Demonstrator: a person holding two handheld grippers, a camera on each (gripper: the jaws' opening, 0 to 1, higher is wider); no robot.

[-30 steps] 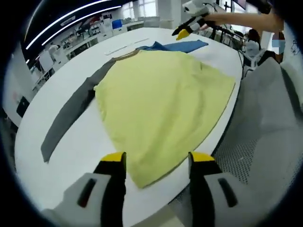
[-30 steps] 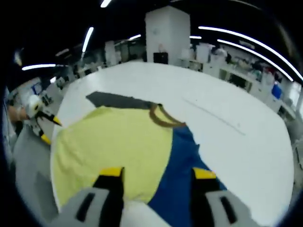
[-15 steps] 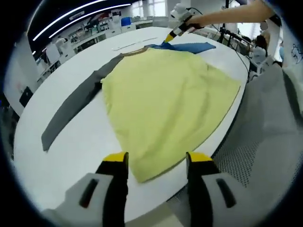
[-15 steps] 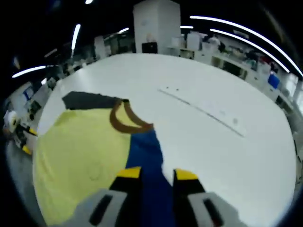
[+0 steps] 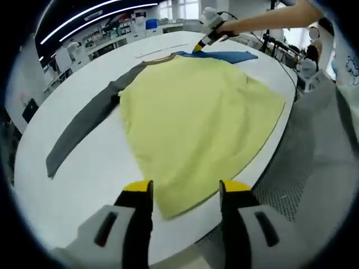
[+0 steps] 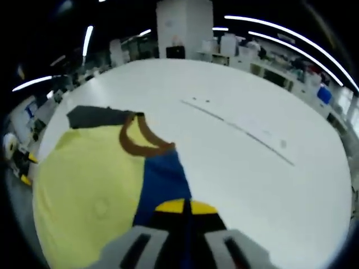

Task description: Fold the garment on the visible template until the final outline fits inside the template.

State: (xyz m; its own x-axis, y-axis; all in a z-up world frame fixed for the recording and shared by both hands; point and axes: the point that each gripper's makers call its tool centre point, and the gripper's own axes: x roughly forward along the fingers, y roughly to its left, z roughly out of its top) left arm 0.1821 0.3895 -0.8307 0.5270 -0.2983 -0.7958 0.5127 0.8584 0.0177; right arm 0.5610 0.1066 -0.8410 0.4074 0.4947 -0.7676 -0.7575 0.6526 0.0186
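A yellow shirt (image 5: 196, 117) lies flat on the white round table (image 5: 84, 168), with a grey sleeve (image 5: 84, 126) stretched out to the left and a blue sleeve (image 5: 224, 56) at the far side. My left gripper (image 5: 185, 190) stands open at the near table edge, its jaws either side of the shirt's hem corner. In the right gripper view the brown collar (image 6: 140, 144) sits between the yellow body (image 6: 84, 179) and the blue sleeve (image 6: 162, 179). My right gripper (image 6: 185, 206) is shut on the blue sleeve. It also appears far off as the right gripper (image 5: 203, 42) on a person's arm.
A grey mesh chair (image 5: 314, 162) stands against the table's right edge. A thin pale line with small marks (image 6: 241, 130) runs across the bare tabletop beyond the shirt. Desks and shelves fill the room behind. The left gripper (image 6: 17, 165) shows at the far left edge.
My right gripper came down onto the blue sleeve and its jaws went from wide open to shut on it. The left gripper stayed open near the hem.
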